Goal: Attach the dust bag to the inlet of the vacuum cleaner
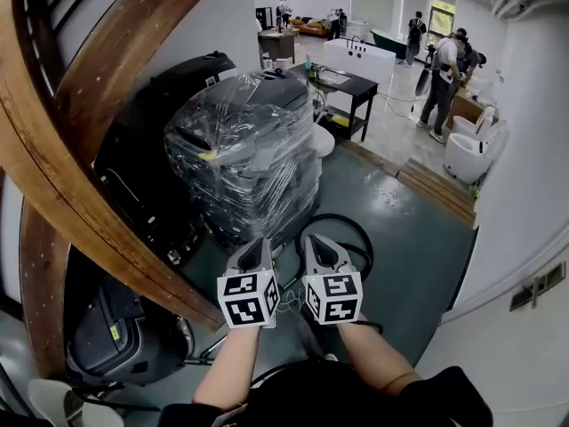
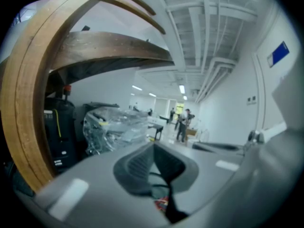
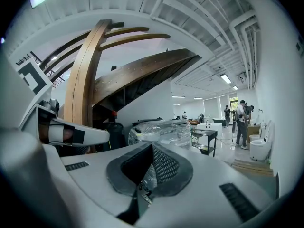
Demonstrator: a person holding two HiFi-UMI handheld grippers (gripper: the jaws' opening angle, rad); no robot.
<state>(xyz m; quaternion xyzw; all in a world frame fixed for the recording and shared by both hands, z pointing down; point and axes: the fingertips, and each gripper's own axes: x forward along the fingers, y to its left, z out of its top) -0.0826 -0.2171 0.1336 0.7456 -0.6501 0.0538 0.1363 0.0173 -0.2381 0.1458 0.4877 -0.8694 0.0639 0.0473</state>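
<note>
Dark machine (image 1: 111, 332), perhaps a vacuum, half behind wooden beam (image 1: 80, 203)

Location type: large open indoor hall used as a storage and work area.

Indicators:
- Exposed ceiling pipes (image 3: 237, 37) and strip lights (image 3: 226, 78) run over white walls.
- The painted floor (image 1: 400, 247) is bare, with planks (image 1: 437, 189) lying flat beside the wall.
- A plastic-wrapped stack of equipment (image 1: 244, 154) stands beside black cases (image 1: 142, 167), under curved wooden beams (image 1: 89, 149).
- Further back stand a black counter (image 1: 342, 85), white sanitary fixtures (image 1: 467, 154) and several standing people (image 1: 442, 78).
</note>
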